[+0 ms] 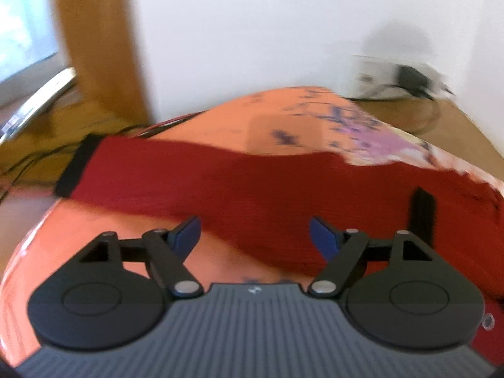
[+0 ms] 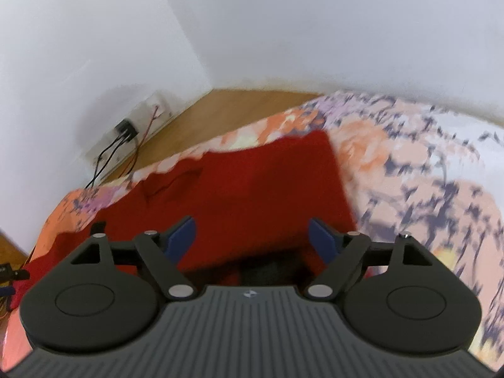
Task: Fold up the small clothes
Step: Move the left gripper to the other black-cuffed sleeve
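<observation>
Now both grippers, left (image 1: 254, 234) and right (image 2: 252, 236), hang wide apart and empty over the red top (image 1: 252, 186), so each should pinch one edge evenly.

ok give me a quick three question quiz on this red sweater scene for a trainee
1. True or false: the left hand-held gripper is shut on the red sweater.
2. Multiple choice: what does the red sweater lie on? A) bare wooden floor B) an orange floral cloth C) a metal tray
3. Fill in: the cuff at the end of the sleeve is ____ in colour.

Key
1. False. Its jaws stand open with nothing between them; the right hand-held gripper is open too.
2. B, the orange floral cloth.
3. Black.
</observation>
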`<state>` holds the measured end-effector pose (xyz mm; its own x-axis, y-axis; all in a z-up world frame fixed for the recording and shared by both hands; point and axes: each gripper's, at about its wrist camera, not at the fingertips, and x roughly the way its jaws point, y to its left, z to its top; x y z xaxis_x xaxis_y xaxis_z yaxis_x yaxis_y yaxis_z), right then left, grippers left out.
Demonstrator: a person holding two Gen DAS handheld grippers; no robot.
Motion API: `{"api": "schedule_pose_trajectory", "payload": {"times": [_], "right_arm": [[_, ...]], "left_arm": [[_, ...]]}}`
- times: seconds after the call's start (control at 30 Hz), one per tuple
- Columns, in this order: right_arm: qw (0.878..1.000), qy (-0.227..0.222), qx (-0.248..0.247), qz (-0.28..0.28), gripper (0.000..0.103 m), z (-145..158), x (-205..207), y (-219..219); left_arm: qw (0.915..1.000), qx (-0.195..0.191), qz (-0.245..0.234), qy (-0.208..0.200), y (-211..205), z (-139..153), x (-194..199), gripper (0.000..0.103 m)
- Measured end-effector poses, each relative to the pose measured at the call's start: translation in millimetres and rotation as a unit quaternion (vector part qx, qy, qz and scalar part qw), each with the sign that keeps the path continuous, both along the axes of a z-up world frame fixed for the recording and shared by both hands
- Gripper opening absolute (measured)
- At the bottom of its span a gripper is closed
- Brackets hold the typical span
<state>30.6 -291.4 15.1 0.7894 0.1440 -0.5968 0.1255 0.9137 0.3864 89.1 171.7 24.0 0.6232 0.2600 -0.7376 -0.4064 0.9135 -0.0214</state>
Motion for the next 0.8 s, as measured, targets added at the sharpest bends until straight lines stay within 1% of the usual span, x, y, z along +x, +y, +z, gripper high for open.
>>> {"api": "schedule_pose_trajectory", "payload": {"times": [0.13,0.27,0.53,0.67,0.8], "right_arm": [[1.000,0.020,0.008,0.015,0.087,-9,-9,30],[0.999,0.041,0.007,0.020,0.087,-18,-12,63],[0.998,0.060,-0.025,0.012,0.088,-20,-8,117],[0.997,0.066,-0.034,0.002,0.088,-19,-3,128],[0.995,0.085,-0.042,-0.007,0.088,-23,5,134]], "left_arm": [[0.9979,-0.041,0.051,-0.001,37,-7,-9,0.078],[0.9937,-0.077,0.081,-0.015,67,-15,-9,0.078],[0.9852,-0.130,0.096,-0.057,105,-27,-2,0.078],[0.9830,-0.144,0.100,-0.053,116,-40,4,0.078],[0.9822,-0.144,0.095,-0.072,118,-42,4,0.078]]}}
